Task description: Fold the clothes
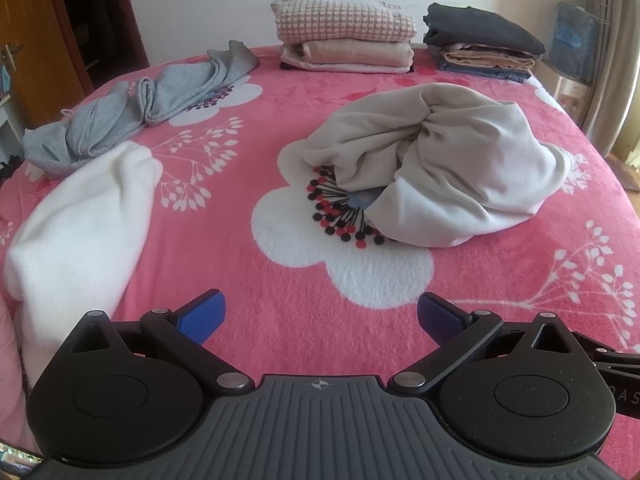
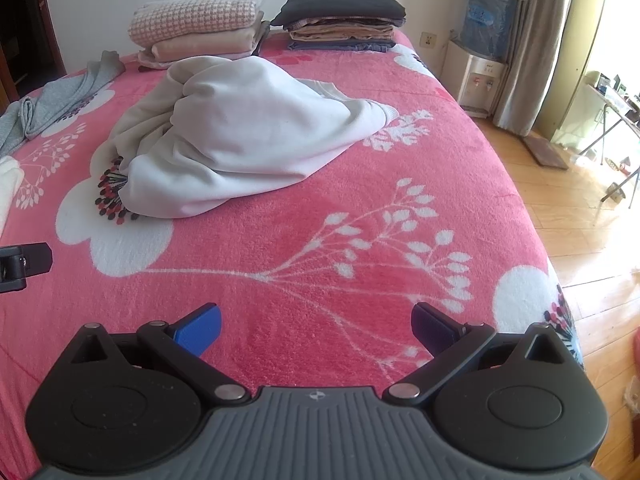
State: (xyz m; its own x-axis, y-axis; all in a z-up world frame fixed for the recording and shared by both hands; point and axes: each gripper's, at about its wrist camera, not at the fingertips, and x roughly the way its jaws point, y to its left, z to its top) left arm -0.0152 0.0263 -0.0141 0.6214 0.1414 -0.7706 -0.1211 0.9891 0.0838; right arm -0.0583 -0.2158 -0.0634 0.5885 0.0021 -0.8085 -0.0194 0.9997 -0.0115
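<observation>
Reaching for the crumpled cream garment (image 1: pixel 436 168) mid-bed comes first; both the left gripper (image 1: pixel 320 316) and right gripper (image 2: pixel 316 326) hover with fingers spread wide, empty; pinch a hem edge, not the bunched middle.

Left gripper (image 1: pixel 321 316): spread wide, nothing between the fingers, held level and low over the bed (image 1: pixel 280 280), aimed along its length.
Left gripper fingers (image 1: pixel 202 314): blue pads, angled outward, both bare and clear of any cloth.
Left gripper body: black linkage arms and round pivot housings, grey ribbed plate at centre.
Right gripper (image 2: pixel 316 326): spread wide, empty, level and low over the bed, aimed the same way.
Right gripper fingers (image 2: pixel 200 328): blue pads, angled outward, touching nothing.
Relation: side by side; black edge of the left unit seen at the left border of the right wrist view.
</observation>
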